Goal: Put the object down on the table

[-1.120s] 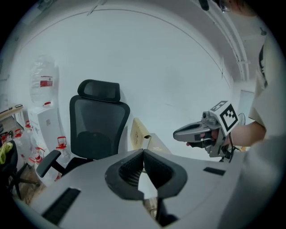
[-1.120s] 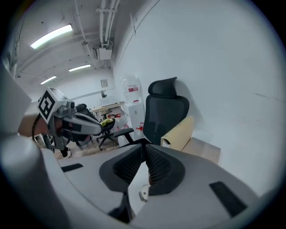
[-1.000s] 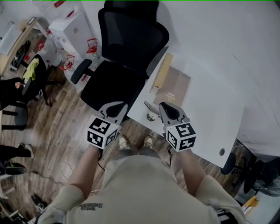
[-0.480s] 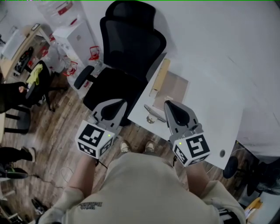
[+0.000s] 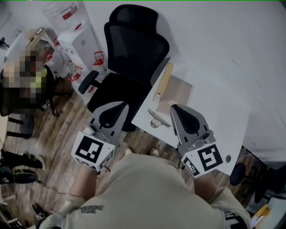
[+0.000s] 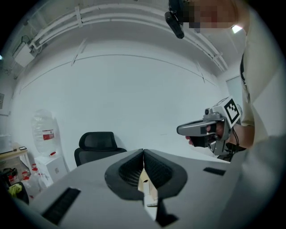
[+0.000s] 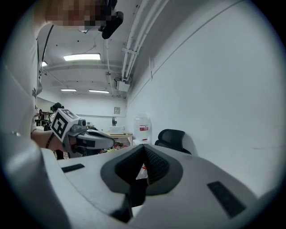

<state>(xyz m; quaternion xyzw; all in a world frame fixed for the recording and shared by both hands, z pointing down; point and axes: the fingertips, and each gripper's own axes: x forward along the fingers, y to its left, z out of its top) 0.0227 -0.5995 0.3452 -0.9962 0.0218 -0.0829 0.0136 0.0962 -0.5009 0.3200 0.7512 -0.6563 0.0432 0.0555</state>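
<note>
A small metal clip-like object [image 5: 156,118] lies on the white table [image 5: 214,107] near its front corner. Behind it are a beige booklet [image 5: 177,91] and a pale wooden strip [image 5: 163,80]. My right gripper [image 5: 175,108] hovers just right of the metal object, apart from it, jaws shut with nothing between them. My left gripper [image 5: 118,104] hangs over the black office chair [image 5: 134,49], off the table, also shut and empty. In the left gripper view its jaws [image 6: 143,153] meet at the tip, and the right gripper [image 6: 179,130] shows to the side. The right gripper view shows closed jaws [image 7: 144,148].
The chair stands against the table's left edge. A white cabinet [image 5: 82,42] and a water bottle [image 5: 62,11] stand behind it. A seated person is at the far left on the wooden floor [image 5: 53,134]. A round hole [image 5: 227,157] marks the table's near right.
Both grippers have drawn back toward my body and risen closer to the camera. The right gripper has moved away from the metal object, which stays on the table.
</note>
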